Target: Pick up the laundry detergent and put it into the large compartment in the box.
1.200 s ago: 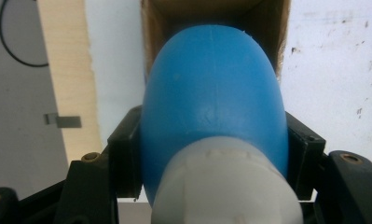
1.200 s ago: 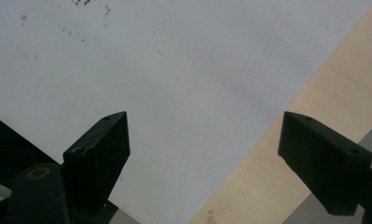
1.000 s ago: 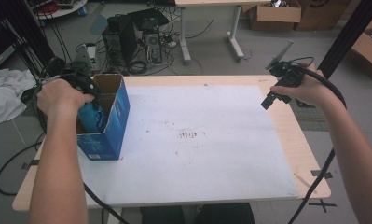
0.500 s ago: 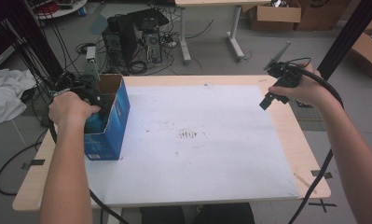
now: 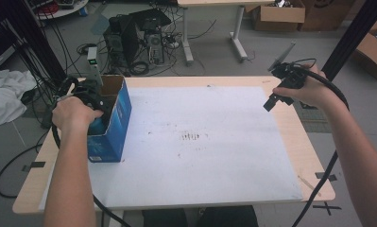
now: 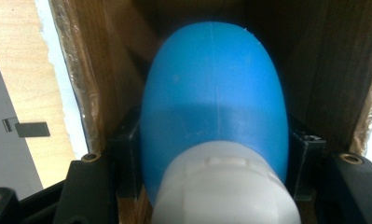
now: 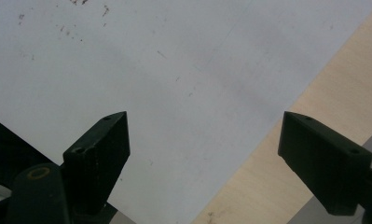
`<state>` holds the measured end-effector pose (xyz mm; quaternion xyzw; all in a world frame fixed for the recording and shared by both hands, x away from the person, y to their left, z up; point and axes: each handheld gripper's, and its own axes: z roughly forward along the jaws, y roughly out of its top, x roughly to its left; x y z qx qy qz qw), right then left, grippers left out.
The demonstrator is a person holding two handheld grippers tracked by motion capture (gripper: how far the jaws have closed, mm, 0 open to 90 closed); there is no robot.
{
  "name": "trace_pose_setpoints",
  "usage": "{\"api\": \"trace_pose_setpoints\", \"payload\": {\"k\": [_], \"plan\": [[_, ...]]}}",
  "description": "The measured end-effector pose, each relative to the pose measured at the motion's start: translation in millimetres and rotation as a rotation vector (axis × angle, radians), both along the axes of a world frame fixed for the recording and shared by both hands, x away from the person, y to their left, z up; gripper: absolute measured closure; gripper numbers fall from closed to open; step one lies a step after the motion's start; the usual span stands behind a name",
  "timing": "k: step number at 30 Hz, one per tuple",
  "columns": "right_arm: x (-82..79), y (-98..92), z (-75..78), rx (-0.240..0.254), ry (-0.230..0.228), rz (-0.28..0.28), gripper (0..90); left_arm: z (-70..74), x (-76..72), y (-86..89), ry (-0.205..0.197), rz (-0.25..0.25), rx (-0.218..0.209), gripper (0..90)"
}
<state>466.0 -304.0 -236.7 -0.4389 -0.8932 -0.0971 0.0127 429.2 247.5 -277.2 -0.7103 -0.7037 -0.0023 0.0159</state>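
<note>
**Left tool inside box with blue bottle**

At the bench's left edge, my left tool is down in the open top of the blue box, which stands upright on the white sheet. Left gripper view: jaws pinch a blue bottle with a white cap, one jaw on each side of its body, cardboard walls close all round. Bottle is inside the box, cap end toward the camera.

My right tool hangs over the bench's far right corner, jaws spread wide, nothing between them, sheet and wood edge below.

Judgement: step is moving the bottle in or out of the box; cannot tell which. To do it well, keep the bottle's axis parallel to the walls, go straight along the box's opening, grip firm on the rounded body since it could slip. Box is light and unbraced, may tip or drag; right tool could steady its side.
</note>
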Motion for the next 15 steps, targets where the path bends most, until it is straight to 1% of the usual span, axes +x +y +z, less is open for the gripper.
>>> {"api": "trace_pose_setpoints", "payload": {"k": [4,10,15], "plan": [[-0.2,-0.3,-0.6,0.002,0.003,-0.005,16.8,-0.8,-0.4,0.3,-0.003,0.008,-0.002,38.2],[-0.8,-0.4,0.8,0.001,0.000,-0.003,16.8,-1.4,-0.9,0.2,0.007,0.002,-0.001,38.0],[-1.6,-0.6,2.5,0.003,-0.005,-0.002,16.8,-1.6,-1.4,-0.9,0.002,0.005,0.000,37.9]]}}
